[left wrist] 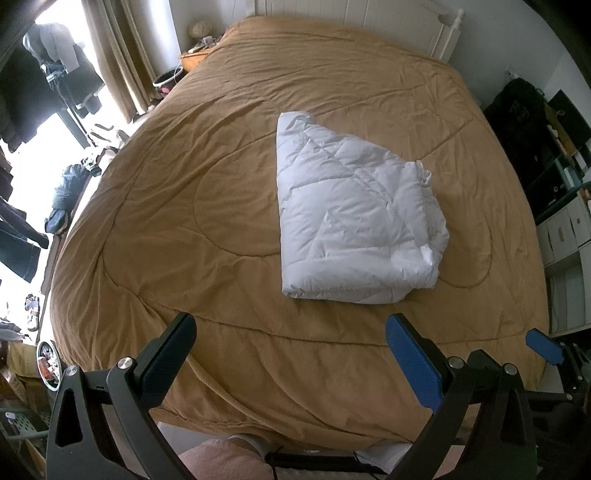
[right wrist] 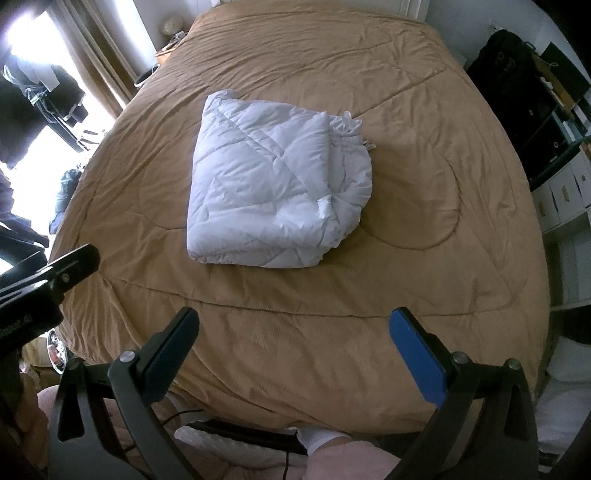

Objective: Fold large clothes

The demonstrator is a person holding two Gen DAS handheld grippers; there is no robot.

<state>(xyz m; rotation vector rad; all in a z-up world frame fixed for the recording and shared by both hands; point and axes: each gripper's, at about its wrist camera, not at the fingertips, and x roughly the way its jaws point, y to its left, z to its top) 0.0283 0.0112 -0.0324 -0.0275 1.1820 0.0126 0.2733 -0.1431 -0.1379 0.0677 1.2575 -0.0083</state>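
Observation:
A white quilted puffy garment [left wrist: 351, 210] lies folded into a thick rectangle on the tan bedspread [left wrist: 207, 206], right of the bed's middle. It also shows in the right wrist view [right wrist: 273, 192], with its loose layered edges to the right. My left gripper [left wrist: 291, 332] is open and empty above the bed's near edge, well short of the bundle. My right gripper [right wrist: 295, 328] is open and empty too, held back at the near edge. The right gripper's blue finger [left wrist: 543, 345] shows at the left view's right edge. The left gripper's body [right wrist: 55, 273] shows at the right view's left edge.
A white headboard [left wrist: 369, 22] stands at the far end. A window with curtains [left wrist: 122, 59] and hanging dark clothes [left wrist: 48, 74] are at the left. Shelves and white drawers [left wrist: 565, 221] stand at the right. My legs [right wrist: 332, 454] are below the bed's near edge.

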